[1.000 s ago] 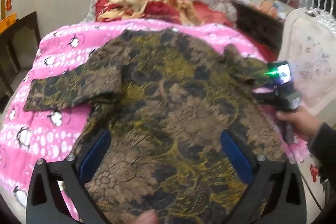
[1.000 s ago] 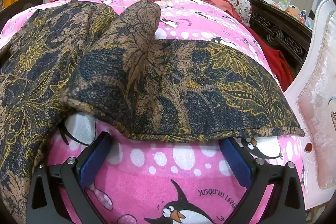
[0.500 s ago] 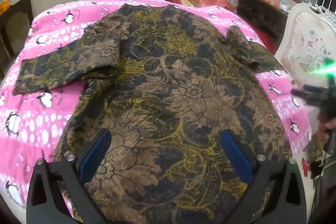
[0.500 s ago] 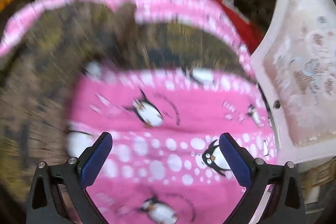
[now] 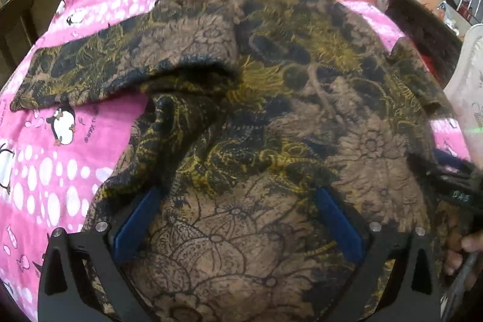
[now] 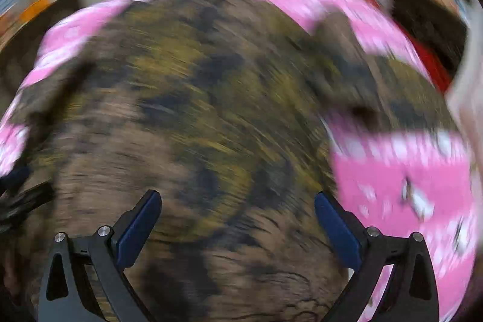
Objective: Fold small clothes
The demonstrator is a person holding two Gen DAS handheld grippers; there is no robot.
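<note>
On the bed's pink blanket [image 5: 60, 165] the patterned shirt [image 5: 271, 125] lies spread. Both tools, left tool [image 5: 238, 219] and right tool [image 6: 238, 219], gape, holding nothing. Best pinch the hem corners evenly, then fold.

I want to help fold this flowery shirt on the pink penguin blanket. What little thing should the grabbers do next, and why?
Probably lower the left gripper and pinch the shirt near its bottom edge. Both grippers are open and hold nothing, the right gripper view is blurred, and the shirt lies spread on the blanket with one sleeve sticking out and a bunched wrinkle beside it.
</note>
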